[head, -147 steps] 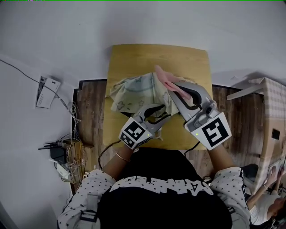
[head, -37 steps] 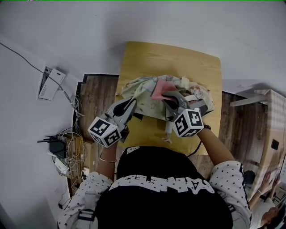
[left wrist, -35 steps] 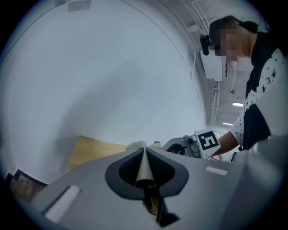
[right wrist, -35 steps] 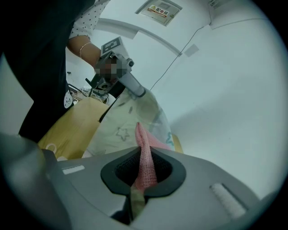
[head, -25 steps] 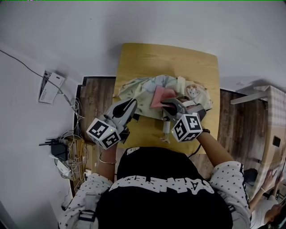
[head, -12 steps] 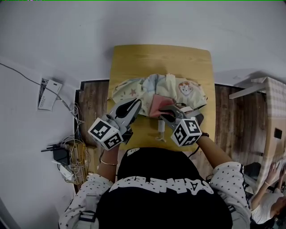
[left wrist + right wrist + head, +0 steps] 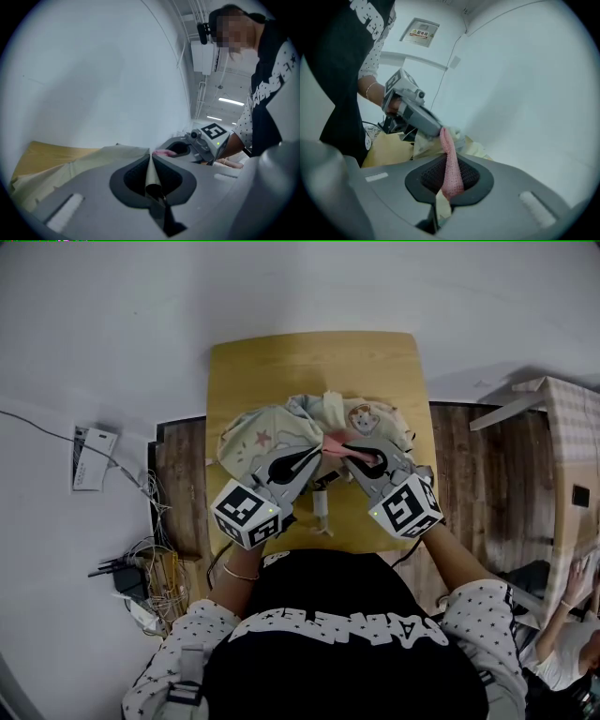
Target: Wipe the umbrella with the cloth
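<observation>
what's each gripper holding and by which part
Left gripper: a pinched fold of the umbrella canopy. Right gripper: the pink cloth, by a bunched fold.

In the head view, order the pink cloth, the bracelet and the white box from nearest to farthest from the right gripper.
1. pink cloth, in the right gripper jaws.
2. bracelet, on the left wrist, lower left.
3. white box, far left.

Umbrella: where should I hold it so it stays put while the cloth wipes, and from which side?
Probably the slim shaft sticking out of the near edge of the canopy: narrow and rigid, it suits shut jaws coming from that near side. The left hand-held gripper is pinching a loose canopy fold, which may bunch.
</observation>
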`<state>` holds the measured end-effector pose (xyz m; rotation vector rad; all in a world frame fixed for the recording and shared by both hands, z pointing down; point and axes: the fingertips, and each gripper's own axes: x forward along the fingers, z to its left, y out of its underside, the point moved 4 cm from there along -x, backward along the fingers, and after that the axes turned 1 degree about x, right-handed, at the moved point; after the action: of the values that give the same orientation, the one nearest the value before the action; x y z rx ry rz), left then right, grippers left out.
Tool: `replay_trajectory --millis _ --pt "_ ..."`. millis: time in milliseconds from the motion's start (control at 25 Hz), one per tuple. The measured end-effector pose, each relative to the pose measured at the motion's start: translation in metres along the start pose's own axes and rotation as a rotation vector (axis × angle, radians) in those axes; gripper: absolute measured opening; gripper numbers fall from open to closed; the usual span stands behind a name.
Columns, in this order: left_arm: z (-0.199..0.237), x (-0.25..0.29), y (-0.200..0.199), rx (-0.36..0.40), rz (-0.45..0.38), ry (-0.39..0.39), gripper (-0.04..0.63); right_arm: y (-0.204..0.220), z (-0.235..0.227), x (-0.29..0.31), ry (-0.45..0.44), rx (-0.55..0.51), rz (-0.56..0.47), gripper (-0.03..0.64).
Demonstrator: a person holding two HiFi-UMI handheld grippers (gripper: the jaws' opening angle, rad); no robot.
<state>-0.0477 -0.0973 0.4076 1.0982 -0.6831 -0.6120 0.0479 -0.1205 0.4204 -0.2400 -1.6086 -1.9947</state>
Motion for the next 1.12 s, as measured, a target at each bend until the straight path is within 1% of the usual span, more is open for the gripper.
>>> replay_trajectory --millis 200,320,520,800,1120 --pt "-0.001 0.027 0.019 0.021 0.081 0.010 0.009 -0.001 -0.029 -0.020 0.108 0.067 -0.039 0.034" --pt "0.000 0.039 0.031 0.035 0.122 0.006 0.009 -0.003 -0.040 -0.025 0.137 0.104 -0.056 0.034" --pt "0.007 0.053 0.049 0.052 0.170 -0.025 0.009 -0.008 -0.044 -0.023 0.143 0.115 -0.072 0.034" --pt "0.016 0.062 0.063 0.050 0.197 -0.050 0.009 -0.014 -0.043 -0.019 0.138 0.137 -0.084 0.034" --pt "0.023 0.073 0.079 0.073 0.251 -0.075 0.009 -0.013 -0.042 -0.019 0.140 0.137 -0.076 0.034"
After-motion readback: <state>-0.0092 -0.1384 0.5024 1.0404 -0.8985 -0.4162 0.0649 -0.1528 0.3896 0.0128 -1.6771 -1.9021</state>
